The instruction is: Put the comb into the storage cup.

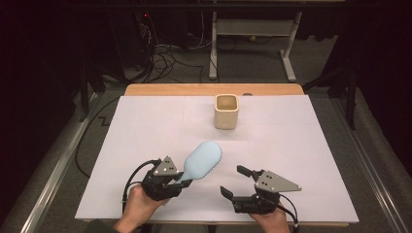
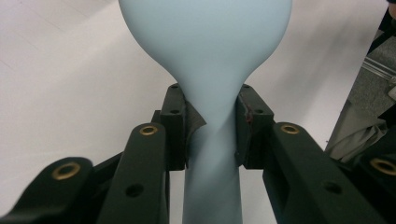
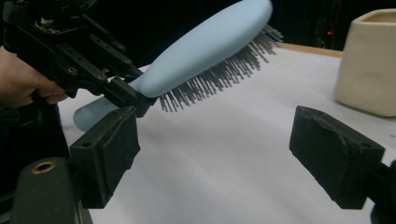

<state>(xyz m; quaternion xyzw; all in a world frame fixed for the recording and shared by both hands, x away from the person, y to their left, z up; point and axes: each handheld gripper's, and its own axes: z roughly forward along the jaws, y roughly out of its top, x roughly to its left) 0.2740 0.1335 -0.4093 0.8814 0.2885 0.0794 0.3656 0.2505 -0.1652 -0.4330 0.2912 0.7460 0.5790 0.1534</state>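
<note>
You have the pale blue plastic hairbrush with dark bristles (image 1: 203,160) gripped by its neck in your left gripper (image 1: 180,182), the jaws clenched on the narrow part where the handle widens into the head; in the left gripper view the pads (image 2: 244,126) press on both sides of the brush (image 2: 208,70). The brush is lifted off the white sheet covering the table (image 1: 291,145), its head pointing toward one o'clock from your hand, with its bristles facing down and to the right. Your right gripper (image 1: 232,181) waits just to the three o'clock side of the brush, jaws spread wide and holding nothing, and its own view shows the two pads well apart with bare sheet between them. The pick-up looks done; what seems left is carrying the brush to the cream square ceramic cup (image 1: 226,111), which stands upright toward twelve o'clock, well apart from both grippers. From above, its opening shows a tan inside and no contents that I can make out. The brush is not yet over it, so I would judge the work about halfway.
</note>
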